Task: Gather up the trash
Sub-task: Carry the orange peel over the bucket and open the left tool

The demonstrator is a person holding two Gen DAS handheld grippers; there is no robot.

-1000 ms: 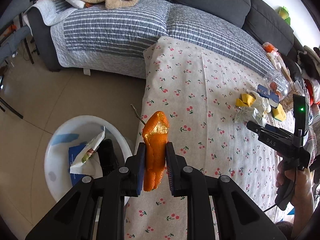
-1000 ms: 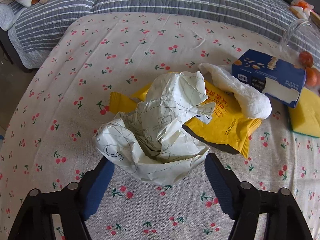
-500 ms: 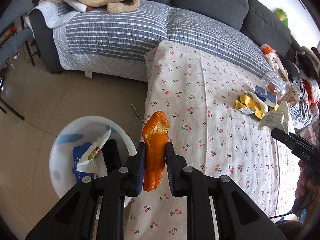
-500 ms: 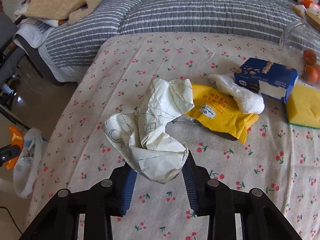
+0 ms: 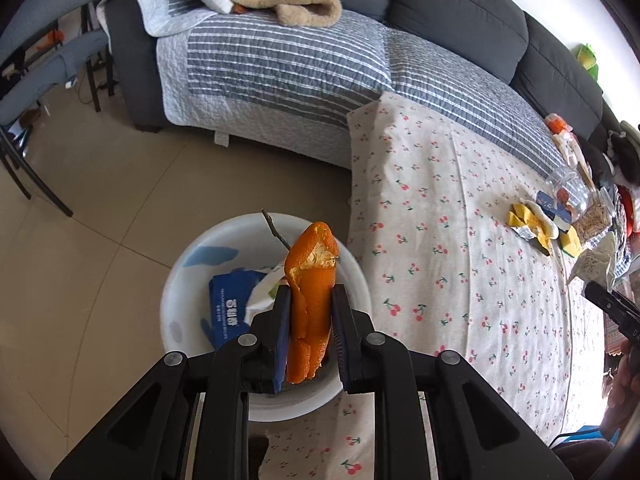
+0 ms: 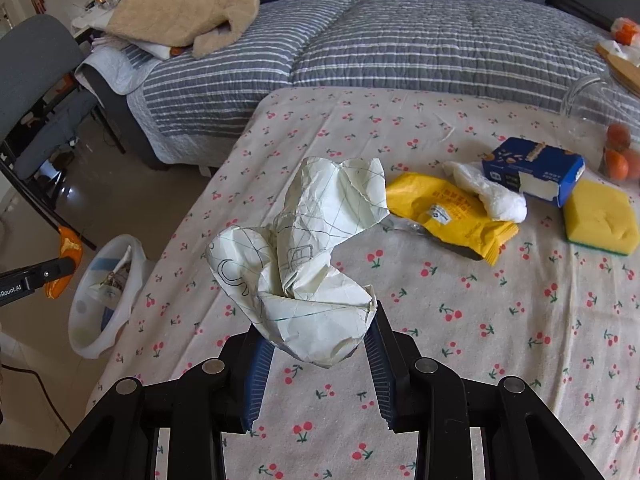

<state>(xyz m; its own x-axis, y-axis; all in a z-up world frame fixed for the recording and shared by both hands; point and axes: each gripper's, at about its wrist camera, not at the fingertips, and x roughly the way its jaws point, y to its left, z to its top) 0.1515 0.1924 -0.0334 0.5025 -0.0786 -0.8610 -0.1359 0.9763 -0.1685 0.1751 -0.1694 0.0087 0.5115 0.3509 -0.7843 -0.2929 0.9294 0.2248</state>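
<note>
Trash is in both claws at once. On the left, the left claw [image 5: 310, 320] pinches an upright strip of orange peel [image 5: 311, 308] and hangs directly over a white basin [image 5: 180, 280] on the floor, which already holds a blue carton [image 5: 226, 304] and paper scraps. This looks like the drop-off step: the jaws need only part to let the peel fall in. To the right, the right claw [image 6: 316, 344] grips a crumpled sheet of scribbled paper [image 6: 304, 264] above the cherry-print counter [image 6: 480, 320]; the basin lies well off to its left, so it must travel there. Ahead of it, to the right, a yellow wrapper [image 6: 444, 212] lies uncollected on the counter.
</note>
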